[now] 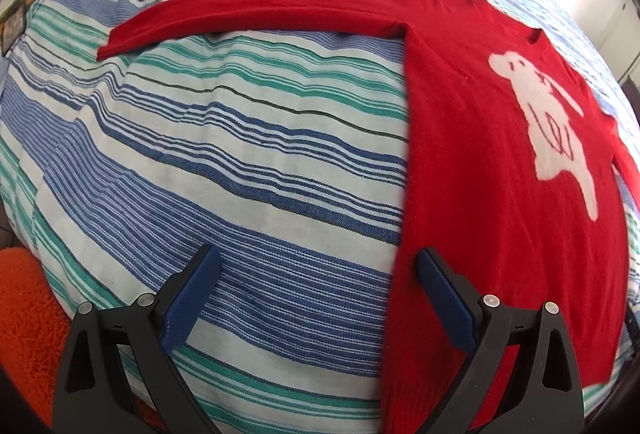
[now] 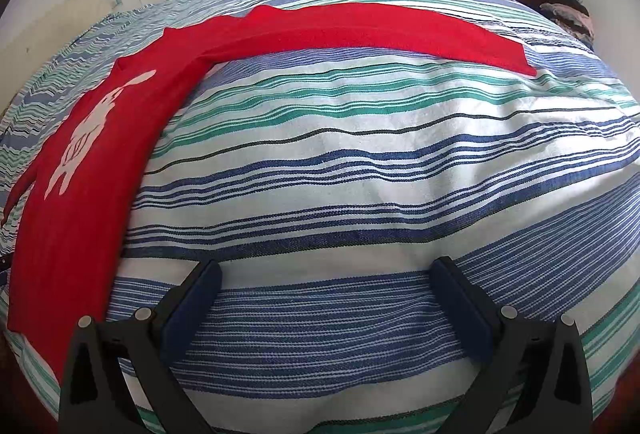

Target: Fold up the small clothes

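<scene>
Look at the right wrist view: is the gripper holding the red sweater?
No. The right gripper is open over the striped bedspread, apart from the red sweater.

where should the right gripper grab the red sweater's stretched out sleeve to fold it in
Best guess: take the sleeve at its cuff end, coming from the near side with the open right gripper. The sleeve lies flat and straight across the striped bedspread, so its free end can likely swing back over the sweater body.
</scene>
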`<state>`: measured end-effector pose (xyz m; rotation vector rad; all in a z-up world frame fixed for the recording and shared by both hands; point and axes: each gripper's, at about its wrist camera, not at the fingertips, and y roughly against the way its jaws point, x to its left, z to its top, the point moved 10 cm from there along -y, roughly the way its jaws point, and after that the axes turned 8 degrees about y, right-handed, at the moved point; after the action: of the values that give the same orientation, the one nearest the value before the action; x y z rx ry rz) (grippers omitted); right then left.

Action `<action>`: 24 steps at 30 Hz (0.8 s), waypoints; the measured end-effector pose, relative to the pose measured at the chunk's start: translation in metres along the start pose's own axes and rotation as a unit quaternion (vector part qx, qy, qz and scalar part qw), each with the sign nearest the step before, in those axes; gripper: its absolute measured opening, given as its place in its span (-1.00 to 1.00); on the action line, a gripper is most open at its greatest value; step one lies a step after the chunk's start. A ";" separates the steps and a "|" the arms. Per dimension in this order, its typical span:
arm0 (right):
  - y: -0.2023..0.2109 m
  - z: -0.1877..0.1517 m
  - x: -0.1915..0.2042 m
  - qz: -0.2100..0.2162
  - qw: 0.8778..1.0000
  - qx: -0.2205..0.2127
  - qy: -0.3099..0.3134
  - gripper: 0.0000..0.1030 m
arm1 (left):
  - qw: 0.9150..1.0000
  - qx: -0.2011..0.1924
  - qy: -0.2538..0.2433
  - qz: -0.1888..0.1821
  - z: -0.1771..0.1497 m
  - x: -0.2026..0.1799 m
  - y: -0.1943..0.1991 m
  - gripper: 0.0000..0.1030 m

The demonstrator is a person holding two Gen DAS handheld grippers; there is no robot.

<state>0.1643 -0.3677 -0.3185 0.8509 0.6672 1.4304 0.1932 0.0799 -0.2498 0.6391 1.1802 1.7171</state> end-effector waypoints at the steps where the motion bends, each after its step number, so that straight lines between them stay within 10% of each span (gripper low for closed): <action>1: 0.000 0.000 0.000 0.000 1.000 0.000 0.000 1.00 | 1.000 0.000 0.001 0.000 0.000 0.000 0.000 0.91; 24: 0.001 0.001 0.000 -0.010 1.000 -0.009 0.002 1.00 | 1.000 -0.001 0.005 0.000 0.000 -0.001 -0.001 0.91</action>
<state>0.1645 -0.3676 -0.3176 0.8251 0.6646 1.4186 0.1940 0.0794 -0.2508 0.6296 1.1841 1.7231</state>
